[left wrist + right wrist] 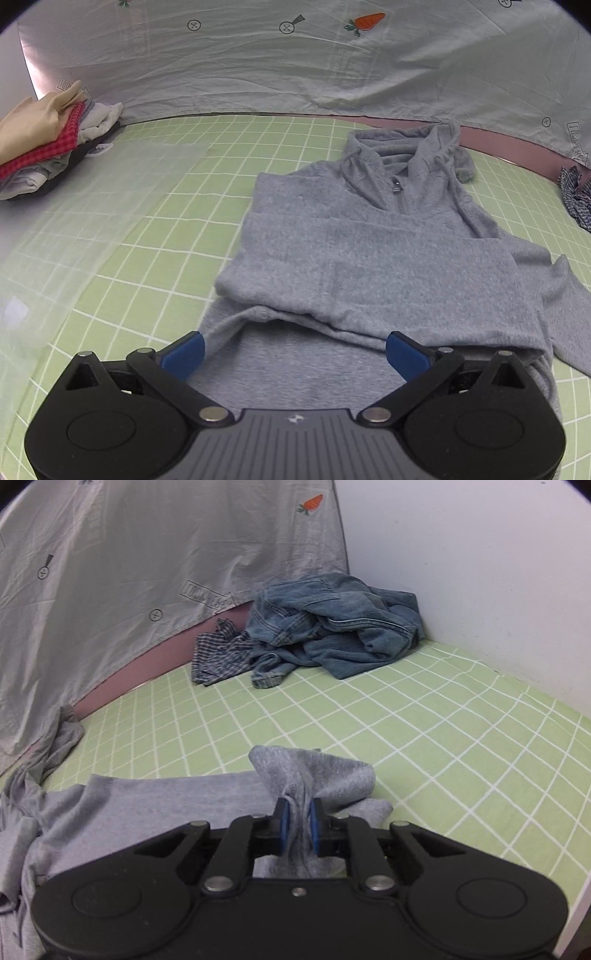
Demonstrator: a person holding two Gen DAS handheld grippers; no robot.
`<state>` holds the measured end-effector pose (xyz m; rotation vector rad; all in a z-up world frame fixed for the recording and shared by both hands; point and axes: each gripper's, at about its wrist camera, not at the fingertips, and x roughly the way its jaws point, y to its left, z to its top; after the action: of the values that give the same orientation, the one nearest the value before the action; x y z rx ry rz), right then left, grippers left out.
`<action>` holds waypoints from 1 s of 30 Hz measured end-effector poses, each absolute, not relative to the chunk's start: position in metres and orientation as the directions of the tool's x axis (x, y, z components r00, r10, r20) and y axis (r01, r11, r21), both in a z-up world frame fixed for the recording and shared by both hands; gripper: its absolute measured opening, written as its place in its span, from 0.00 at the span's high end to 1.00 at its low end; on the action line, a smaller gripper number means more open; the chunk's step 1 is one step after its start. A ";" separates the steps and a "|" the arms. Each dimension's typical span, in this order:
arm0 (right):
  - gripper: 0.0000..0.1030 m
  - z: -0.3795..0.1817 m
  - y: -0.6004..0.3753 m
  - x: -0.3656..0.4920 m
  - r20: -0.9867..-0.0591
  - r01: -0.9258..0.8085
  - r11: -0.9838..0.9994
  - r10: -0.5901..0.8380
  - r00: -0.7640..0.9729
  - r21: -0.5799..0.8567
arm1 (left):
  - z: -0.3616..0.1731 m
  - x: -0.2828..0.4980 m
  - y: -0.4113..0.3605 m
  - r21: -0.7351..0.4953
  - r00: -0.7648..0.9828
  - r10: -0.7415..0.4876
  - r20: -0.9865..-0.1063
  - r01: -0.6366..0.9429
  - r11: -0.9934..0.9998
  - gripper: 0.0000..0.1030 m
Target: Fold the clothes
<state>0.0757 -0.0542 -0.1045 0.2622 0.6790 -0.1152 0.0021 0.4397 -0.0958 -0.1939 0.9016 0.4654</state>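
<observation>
L wrist view: grey hoodie point(373, 254) lies part-folded on the green grid sheet point(147, 229), hood toward the backdrop. Left gripper point(293, 356) spread wide over the hem, holding nothing; should pinch its corner too so the fold stays even.
R wrist view: right gripper point(298, 825) pinched tight on a bunched hoodie edge point(314, 775); carry it level w/ the other side.

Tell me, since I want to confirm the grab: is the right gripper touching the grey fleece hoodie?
Touching. The right wrist view shows the right gripper with its blue pads pinching a bunched fold of the grey fleece hoodie.
</observation>
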 end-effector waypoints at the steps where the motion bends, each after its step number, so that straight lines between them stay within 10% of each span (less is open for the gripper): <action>1: 0.88 -0.099 -0.041 0.076 -0.622 0.164 0.961 0.011 0.783 0.224 | -0.096 -0.001 0.448 0.034 0.526 0.312 -0.791 -0.471 0.882 0.00; 18: 0.88 -0.067 0.259 0.066 -0.523 -0.286 0.901 0.424 0.739 0.327 | -0.102 -0.056 0.573 0.004 0.499 0.320 -0.806 -0.535 0.845 0.00; 30: 0.76 -0.114 0.306 0.061 -0.673 -0.269 0.936 0.350 0.652 0.227 | -0.112 -0.054 0.582 0.000 0.485 0.297 -0.823 -0.522 0.853 0.00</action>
<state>0.0615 0.3056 -0.1138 0.1107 0.7860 0.3519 -0.0537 0.5822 -0.1120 -0.2650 0.9413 0.5057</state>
